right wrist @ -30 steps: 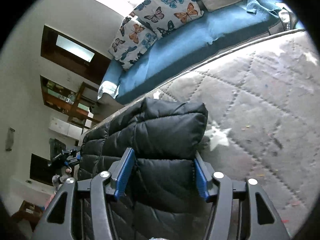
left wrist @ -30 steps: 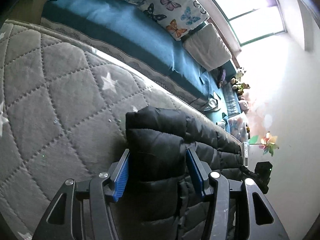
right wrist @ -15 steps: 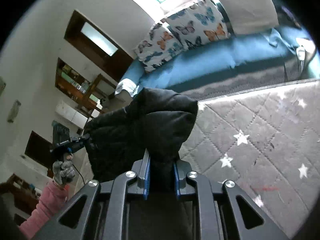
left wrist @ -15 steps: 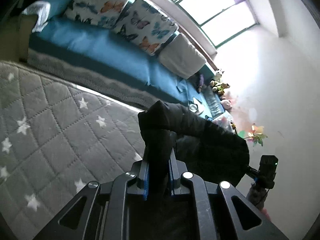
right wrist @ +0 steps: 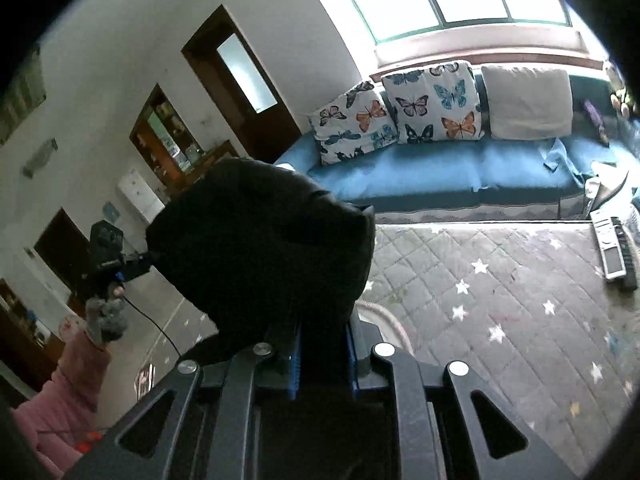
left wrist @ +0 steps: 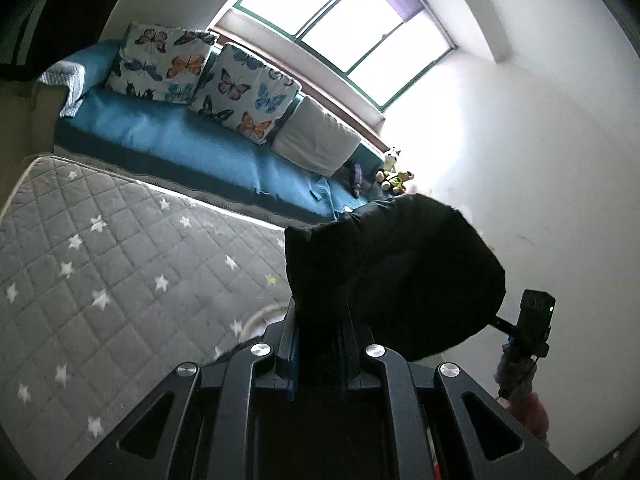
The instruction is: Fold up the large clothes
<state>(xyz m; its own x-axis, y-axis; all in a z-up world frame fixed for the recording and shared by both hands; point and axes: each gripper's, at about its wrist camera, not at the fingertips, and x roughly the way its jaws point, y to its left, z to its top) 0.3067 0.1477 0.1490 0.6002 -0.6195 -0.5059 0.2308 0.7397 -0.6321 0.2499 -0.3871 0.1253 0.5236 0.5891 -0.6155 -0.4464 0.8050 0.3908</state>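
Observation:
A black puffer jacket (left wrist: 394, 276) hangs bunched above the grey star-quilted mattress (left wrist: 100, 280). My left gripper (left wrist: 318, 344) is shut on one edge of it, held high. In the right wrist view the same jacket (right wrist: 260, 248) bulges up from my right gripper (right wrist: 322, 354), which is shut on its other edge. The jacket's lower part is hidden behind the gripper bodies. The mattress (right wrist: 500, 300) lies well below both grippers.
A blue sofa (left wrist: 180, 140) with butterfly cushions (left wrist: 244, 92) and a grey pillow (right wrist: 528, 104) runs along the mattress's far side under a window. Remote controls (right wrist: 610, 248) lie on the mattress's right end. Soft toys (left wrist: 394, 176) sit at the sofa's end.
Both grippers closed on the jacket's edges, then lifted it off the mattress. The views now tilt up and show the room from higher.

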